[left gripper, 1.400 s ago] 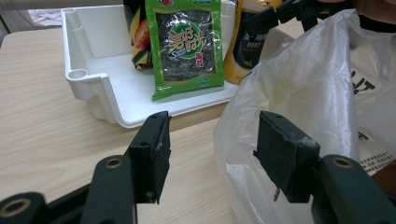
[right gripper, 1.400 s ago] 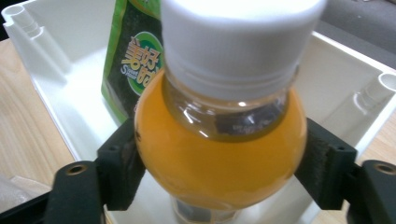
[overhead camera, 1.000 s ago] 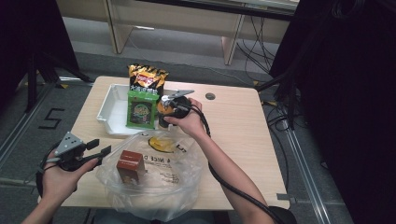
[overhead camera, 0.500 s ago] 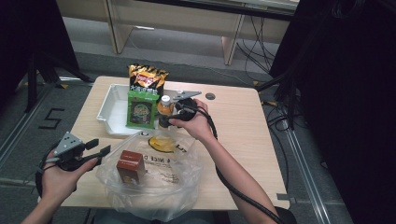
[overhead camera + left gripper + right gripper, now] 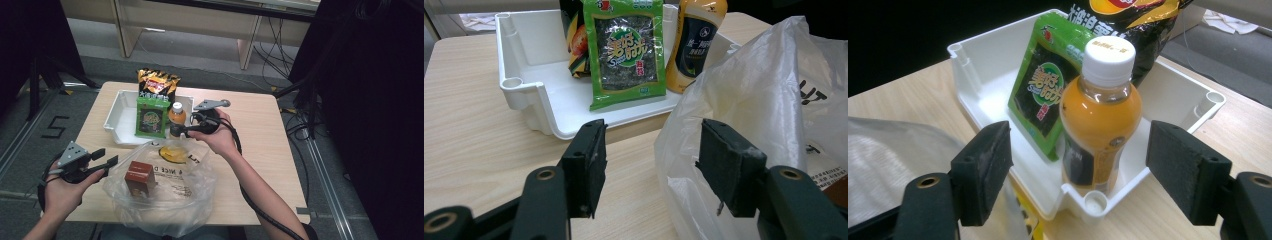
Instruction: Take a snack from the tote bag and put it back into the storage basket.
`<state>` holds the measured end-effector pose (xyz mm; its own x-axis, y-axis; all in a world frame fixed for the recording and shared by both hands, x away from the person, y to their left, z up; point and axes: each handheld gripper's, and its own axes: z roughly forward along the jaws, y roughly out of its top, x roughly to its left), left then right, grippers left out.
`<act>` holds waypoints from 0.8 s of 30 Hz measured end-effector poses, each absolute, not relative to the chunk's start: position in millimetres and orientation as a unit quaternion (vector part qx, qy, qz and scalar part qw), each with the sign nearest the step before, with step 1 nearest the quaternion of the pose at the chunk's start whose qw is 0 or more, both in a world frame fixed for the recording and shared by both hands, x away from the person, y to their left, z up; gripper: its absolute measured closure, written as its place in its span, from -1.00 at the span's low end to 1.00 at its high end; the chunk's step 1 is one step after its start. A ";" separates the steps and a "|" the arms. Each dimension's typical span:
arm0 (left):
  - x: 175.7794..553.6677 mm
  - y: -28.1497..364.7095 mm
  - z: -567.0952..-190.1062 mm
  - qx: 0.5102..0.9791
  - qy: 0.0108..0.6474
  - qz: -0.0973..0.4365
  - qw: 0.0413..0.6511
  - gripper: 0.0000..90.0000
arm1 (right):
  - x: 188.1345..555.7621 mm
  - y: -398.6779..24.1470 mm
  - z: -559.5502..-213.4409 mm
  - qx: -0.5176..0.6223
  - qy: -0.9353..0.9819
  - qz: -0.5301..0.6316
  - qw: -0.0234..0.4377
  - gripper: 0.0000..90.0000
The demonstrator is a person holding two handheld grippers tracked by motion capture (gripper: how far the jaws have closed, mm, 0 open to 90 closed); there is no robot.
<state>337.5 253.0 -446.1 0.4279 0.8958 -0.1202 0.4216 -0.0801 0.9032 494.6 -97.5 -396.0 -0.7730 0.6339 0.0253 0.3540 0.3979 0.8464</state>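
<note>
The orange bottle (image 5: 1100,120) stands in the white tray (image 5: 1178,95), touching the green packet (image 5: 1048,90), the chip bag (image 5: 157,85) behind. The right gripper (image 5: 1080,165) has its fingers open and apart from the bottle. The left gripper (image 5: 649,165) is open beside the plastic bag (image 5: 764,100) on the desk (image 5: 479,140).

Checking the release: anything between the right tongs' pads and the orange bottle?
No. In the right gripper view the orange bottle stands in the white tray, with open air between it and each pad of the right tongs.

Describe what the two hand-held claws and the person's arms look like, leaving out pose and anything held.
Each claw is black with two flat, dark rectangular pads on arms that have round bolt holes. The left claw and right claw each carry a grey three-cornered plate on top and trail a black cable. The forearms are bare; no sleeves show.
</note>
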 end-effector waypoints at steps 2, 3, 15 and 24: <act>337.5 253.1 -446.2 0.693 0.475 0.245 0.484 -0.02 | 490.6 -101.0 -394.1 0.300 0.823 0.460 0.147 -0.36; 337.4 253.1 -446.1 0.693 0.475 0.245 0.483 -0.02 | 488.7 -102.9 -393.1 0.300 0.823 0.459 0.149 -0.35; 337.6 253.2 -446.4 0.693 0.475 0.246 0.484 -0.02 | 466.1 -119.0 -390.0 0.296 0.820 0.473 0.131 -0.26; 337.8 253.9 -445.3 0.688 0.478 0.248 0.486 -0.02 | 442.4 -139.3 -390.7 0.301 0.816 0.477 0.126 -0.22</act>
